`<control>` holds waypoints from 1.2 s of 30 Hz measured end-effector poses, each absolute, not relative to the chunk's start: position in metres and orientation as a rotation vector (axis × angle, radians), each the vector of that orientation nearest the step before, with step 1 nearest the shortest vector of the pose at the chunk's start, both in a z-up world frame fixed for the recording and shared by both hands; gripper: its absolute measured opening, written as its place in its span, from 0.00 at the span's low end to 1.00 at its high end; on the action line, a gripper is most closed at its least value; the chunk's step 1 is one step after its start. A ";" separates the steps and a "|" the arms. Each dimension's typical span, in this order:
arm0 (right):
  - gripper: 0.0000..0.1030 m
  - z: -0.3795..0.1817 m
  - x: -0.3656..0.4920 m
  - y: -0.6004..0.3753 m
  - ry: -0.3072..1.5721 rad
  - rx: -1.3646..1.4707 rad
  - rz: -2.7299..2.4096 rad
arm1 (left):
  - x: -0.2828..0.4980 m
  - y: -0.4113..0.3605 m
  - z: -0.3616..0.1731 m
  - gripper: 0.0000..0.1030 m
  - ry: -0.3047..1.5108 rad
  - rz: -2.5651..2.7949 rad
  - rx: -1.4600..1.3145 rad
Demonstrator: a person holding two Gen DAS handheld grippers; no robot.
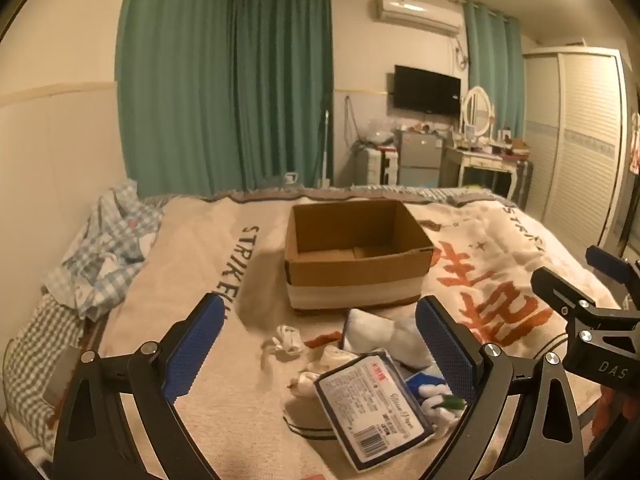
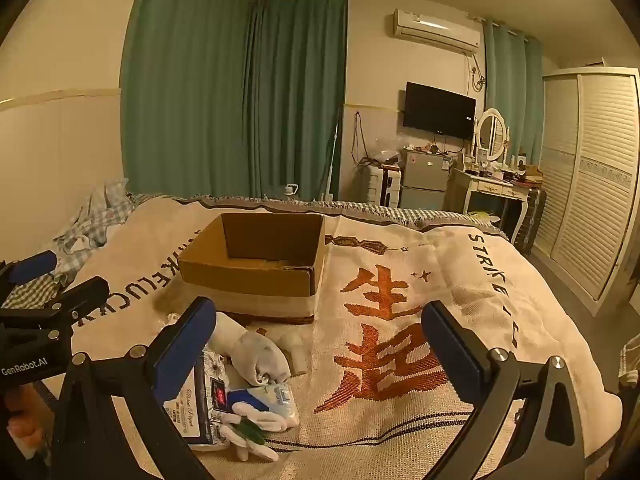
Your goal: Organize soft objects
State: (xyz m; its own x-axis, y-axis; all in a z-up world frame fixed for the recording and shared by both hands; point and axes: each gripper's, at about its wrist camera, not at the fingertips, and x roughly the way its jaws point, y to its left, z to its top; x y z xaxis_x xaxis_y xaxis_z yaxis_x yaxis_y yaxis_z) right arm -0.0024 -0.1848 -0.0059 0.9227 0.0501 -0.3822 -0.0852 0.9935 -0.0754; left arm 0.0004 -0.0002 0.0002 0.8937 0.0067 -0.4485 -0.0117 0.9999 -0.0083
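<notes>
Hanging over the bed (image 1: pixel 224 392), both tongs tip down a little toward a small pile of soft things. The left tongs (image 1: pixel 320 354) are wide open with nothing squeezed between the blue pads. The right tongs (image 2: pixel 318 350) are wide open too and hold nothing.

The pile lies on the blanket (image 2: pixel 400 412), just in front of the box (image 1: pixel 356 256). The box is open at the top and looks empty. In the pile there is a tissue pack (image 1: pixel 372 408), a white sock (image 2: pixel 256 354) and white gloves (image 2: pixel 256 424).

The left view shows the pile right between its pads, with a little white bundle (image 1: pixel 286 340) beside it. It also shows the right tongs off at the right edge. The right view shows the pile down at its left pad, and mostly bare blanket with big orange letters between its pads. It shows the left tongs at the left edge, with a bit of a hand (image 2: pixel 20 420) under them. A checked cloth (image 1: pixel 108 240) lies crumpled at the far left of the bed.
</notes>
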 end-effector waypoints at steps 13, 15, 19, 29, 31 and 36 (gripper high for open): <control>1.00 -0.001 -0.001 -0.183 0.406 -0.099 0.058 | 0.000 0.000 -0.008 0.95 0.467 0.016 -0.013; 1.00 -0.006 0.002 -0.184 0.406 -0.103 0.056 | -0.001 -0.001 -0.009 0.95 0.464 0.018 -0.013; 1.00 -0.007 0.001 -0.185 0.407 -0.104 0.054 | 0.001 0.002 -0.006 0.95 0.469 0.017 -0.013; 1.00 -0.010 0.001 -0.186 0.410 -0.103 0.053 | 0.001 0.001 -0.006 0.95 0.472 0.016 -0.012; 1.00 -0.010 0.000 -0.185 0.409 -0.107 0.051 | 0.001 0.001 -0.006 0.95 0.473 0.014 -0.012; 1.00 -0.010 0.000 -0.185 0.409 -0.109 0.048 | 0.001 0.001 -0.006 0.95 0.473 0.014 -0.011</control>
State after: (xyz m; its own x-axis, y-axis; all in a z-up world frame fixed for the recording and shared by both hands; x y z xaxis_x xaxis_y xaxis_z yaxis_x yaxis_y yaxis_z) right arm -0.0005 -0.1853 -0.0104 0.9164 0.0243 -0.3995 -0.0683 0.9930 -0.0964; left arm 0.0011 0.0014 -0.0062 0.8900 0.0109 -0.4559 -0.0162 0.9998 -0.0077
